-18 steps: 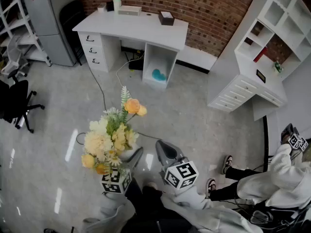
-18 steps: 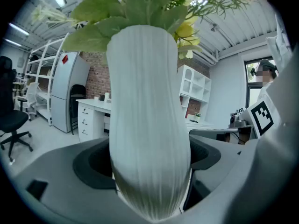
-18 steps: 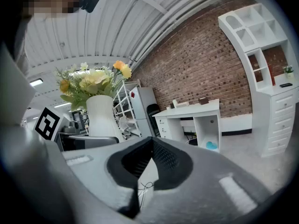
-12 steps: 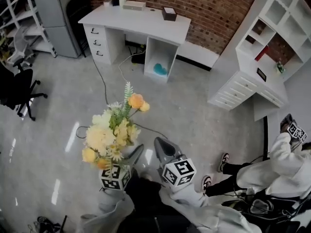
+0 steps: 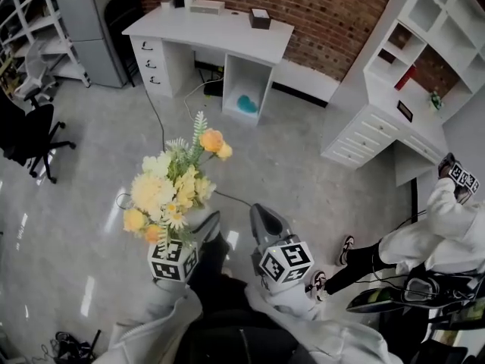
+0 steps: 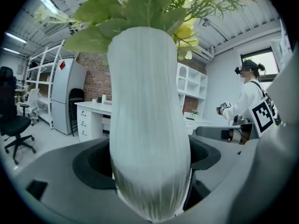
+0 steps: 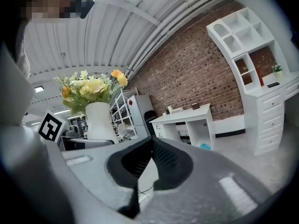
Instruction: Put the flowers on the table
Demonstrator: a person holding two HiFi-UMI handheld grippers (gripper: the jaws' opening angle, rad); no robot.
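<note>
A white ribbed vase (image 6: 148,125) of yellow and cream flowers (image 5: 170,190) stands upright between the jaws of my left gripper (image 6: 149,153), which is shut on it. In the head view the blooms hide most of the vase, above the left gripper (image 5: 191,235). My right gripper (image 5: 261,220) rides beside it on the right, shut with nothing in it; its tips meet in the right gripper view (image 7: 150,143). The white table (image 5: 212,30) stands far ahead against the brick wall, also seen as the table (image 7: 187,118) past the right jaws.
On the table lie a brown box (image 5: 260,17) and a white device (image 5: 206,6). A black office chair (image 5: 26,139) is at the left and a white shelf unit with drawers (image 5: 394,97) at the right. A cable (image 5: 155,127) crosses the floor. Another person (image 5: 443,230) sits at the right.
Both grippers and the vase of flowers have moved a little forward over the floor toward the table. The grip on the vase is unchanged.
</note>
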